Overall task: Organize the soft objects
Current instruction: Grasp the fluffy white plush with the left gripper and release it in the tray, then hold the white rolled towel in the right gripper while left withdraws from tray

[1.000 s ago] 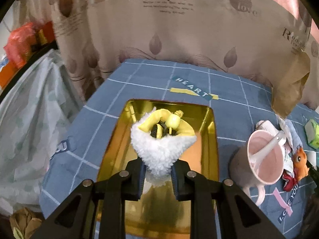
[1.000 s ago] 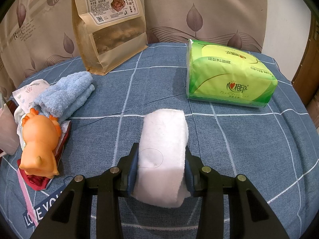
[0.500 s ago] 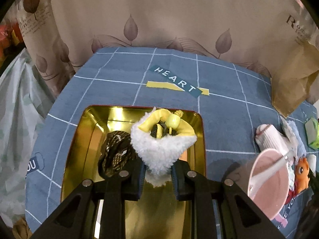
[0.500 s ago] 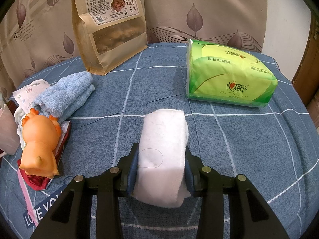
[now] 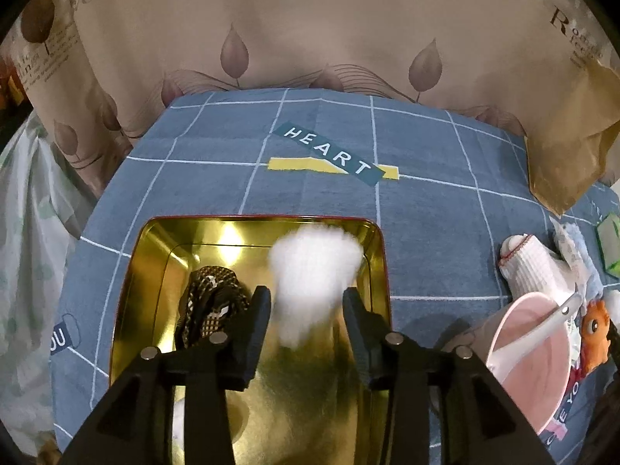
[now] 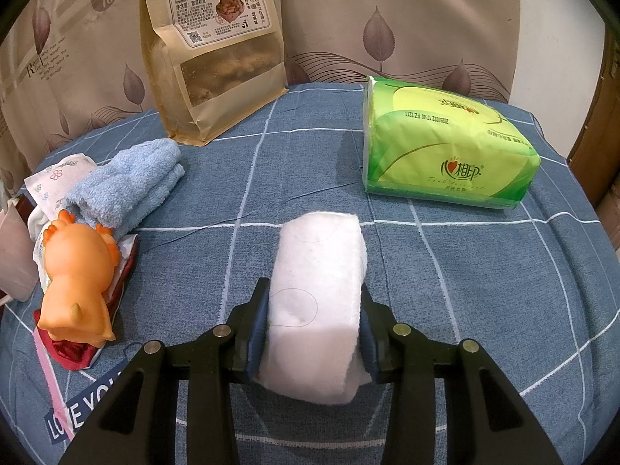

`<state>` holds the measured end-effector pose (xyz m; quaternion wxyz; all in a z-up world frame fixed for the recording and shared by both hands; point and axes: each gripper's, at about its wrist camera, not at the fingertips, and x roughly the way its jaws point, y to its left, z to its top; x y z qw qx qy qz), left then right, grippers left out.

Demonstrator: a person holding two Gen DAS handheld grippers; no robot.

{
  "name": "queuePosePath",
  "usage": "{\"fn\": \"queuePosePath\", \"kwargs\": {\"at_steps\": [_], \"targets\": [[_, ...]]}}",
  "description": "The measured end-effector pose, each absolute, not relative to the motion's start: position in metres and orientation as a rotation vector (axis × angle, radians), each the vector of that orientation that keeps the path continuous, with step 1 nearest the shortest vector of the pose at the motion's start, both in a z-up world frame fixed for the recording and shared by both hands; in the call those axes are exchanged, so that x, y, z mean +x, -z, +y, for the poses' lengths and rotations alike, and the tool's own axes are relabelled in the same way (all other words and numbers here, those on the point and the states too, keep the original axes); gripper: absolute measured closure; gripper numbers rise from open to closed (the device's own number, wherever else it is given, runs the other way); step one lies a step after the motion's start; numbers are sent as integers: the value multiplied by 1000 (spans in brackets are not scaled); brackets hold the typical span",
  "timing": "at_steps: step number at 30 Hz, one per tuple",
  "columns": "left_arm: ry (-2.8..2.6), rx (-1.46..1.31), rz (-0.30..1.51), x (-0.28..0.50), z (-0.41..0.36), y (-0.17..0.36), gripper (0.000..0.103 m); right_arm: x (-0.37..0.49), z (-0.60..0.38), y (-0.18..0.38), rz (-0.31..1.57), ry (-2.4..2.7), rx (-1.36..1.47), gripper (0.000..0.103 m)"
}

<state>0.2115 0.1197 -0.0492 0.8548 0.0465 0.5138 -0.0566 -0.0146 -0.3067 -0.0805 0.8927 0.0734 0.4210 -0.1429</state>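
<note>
L tool (image 5: 305,312) over the gold tin tray (image 5: 131,290), jaws just spread apart; fluffy white plush (image 5: 314,271) sits blurred in the gap between the 2 fingers, pads not touching it, over the tray's far-right part. Dark patterned fabric bundle (image 5: 211,302) lies in the tray, left of the plush. Pink cup (image 5: 527,356) w/ white spoon (image 5: 558,316) just right of tray on the blue checked surface (image 5: 426,213).

R tool (image 6: 316,323) pinching a white rolled towel (image 6: 317,290), pads pressed on both sides. Ahead on the surface: green tissue pack (image 6: 445,151) to the right, folded blue towel (image 6: 128,186) and orange toy (image 6: 77,275) to the left, brown snack bag (image 6: 217,50) standing at back.
</note>
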Motion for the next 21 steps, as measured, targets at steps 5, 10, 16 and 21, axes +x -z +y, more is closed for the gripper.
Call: {"fn": "queuePosePath", "kwargs": {"at_steps": [5,10,16,21], "targets": [[119,94,1064,208,120,41,61,-14,-307,80,874,296,152,63],[116,86,1038,196,125,29,61,-14,-306,80,874,297,152,63],[90,106,1004,164,132,13,60,-14,-307,80,874,297,151,63],[67,94,969,129,139,4,57,-14,-307,80,874,296,152,63]]}}
